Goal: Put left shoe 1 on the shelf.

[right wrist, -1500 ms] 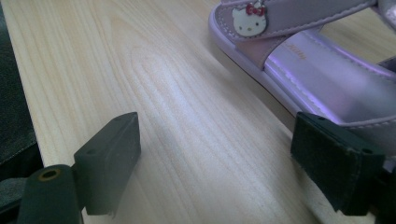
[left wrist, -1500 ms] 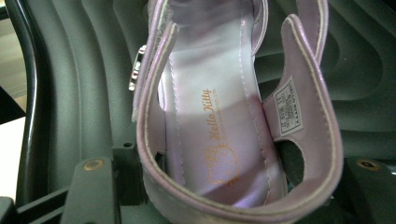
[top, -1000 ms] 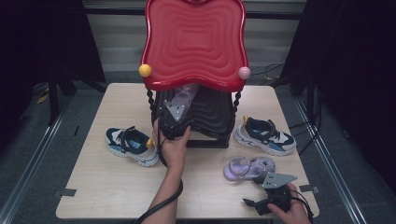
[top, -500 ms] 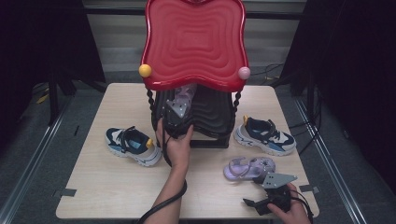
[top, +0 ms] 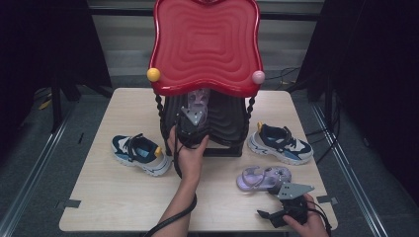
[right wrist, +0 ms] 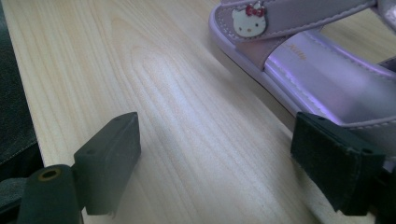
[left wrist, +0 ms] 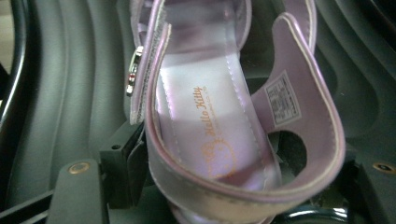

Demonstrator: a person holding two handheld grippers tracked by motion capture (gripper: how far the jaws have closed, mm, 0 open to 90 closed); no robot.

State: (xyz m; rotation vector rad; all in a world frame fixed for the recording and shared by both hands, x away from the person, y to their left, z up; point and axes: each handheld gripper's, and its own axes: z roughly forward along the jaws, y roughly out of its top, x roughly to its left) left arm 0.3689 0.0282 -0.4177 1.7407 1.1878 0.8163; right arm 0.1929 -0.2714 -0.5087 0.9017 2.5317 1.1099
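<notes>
Since the earlier frame, left gripper (top: 193, 118) jaws have been opening around the lilac sandal (top: 199, 101) on the rack's lower shelf (top: 225, 118). Left gripper view: sandal (left wrist: 219, 135) between loosened jaws; light, soft, best gripped by its heel strap. Right gripper view: jaws open, empty, second sandal (right wrist: 317, 70) just beside on the tabletop (right wrist: 177, 121).

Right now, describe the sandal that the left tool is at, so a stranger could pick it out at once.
Find the red wavy-topped rack at the back of the table. On its dark lower shelf, under that red top, lies a lilac sandal at the left tool. Its twin, the other lilac sandal, lies out on the bare wood.
</notes>
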